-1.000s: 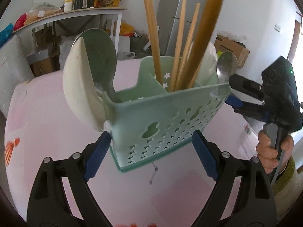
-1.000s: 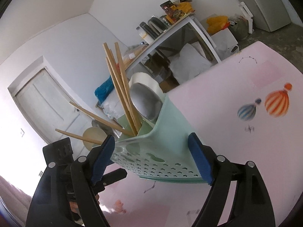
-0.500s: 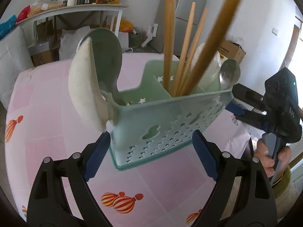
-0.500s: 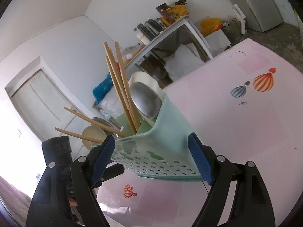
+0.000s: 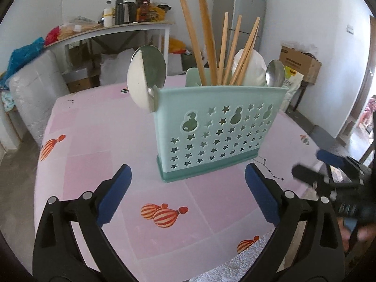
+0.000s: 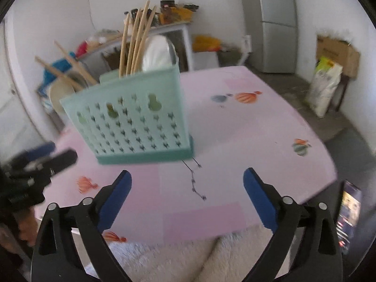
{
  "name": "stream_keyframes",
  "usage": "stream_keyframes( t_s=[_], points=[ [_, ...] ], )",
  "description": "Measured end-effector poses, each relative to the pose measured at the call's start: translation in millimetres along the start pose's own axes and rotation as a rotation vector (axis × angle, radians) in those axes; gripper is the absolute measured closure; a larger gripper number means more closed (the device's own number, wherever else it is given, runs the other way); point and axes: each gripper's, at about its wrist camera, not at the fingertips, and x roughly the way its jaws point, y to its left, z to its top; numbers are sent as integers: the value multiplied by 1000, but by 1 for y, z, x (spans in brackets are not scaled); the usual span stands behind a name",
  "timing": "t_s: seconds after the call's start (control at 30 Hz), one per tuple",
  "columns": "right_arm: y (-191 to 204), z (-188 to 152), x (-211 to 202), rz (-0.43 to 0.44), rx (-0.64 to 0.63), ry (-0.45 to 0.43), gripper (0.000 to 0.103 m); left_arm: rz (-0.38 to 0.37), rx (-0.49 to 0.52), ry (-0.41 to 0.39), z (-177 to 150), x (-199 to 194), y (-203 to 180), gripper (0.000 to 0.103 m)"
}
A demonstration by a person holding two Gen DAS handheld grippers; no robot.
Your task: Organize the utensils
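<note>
Both my jaws are opening, empty; the top-heavy caddy (image 5: 218,127) at frame centre could tip if the right gripper (image 6: 186,191) clips it.

Soft, even daylight fills both fisheye views, with dark vignetted corners and bent edges. The left wrist view is sharp; the right wrist view is motion-blurred throughout.

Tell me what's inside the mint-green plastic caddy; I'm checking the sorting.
Wooden chopsticks, a white ladle and metal spoons rise from the mint-green plastic caddy; their lower ends are hidden.
</note>
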Motion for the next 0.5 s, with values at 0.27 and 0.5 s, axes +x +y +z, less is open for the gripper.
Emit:
stream_keyframes(
  t_s=[0.27, 0.5],
  points=[
    [15, -2, -8, -155, -48, -35, 7, 141, -12, -4, -12, -14, -7, 9],
    [16, 1, -9, -201, -73, -57, 6, 291, -28, -48, -11, -23, -7, 9]
  ],
)
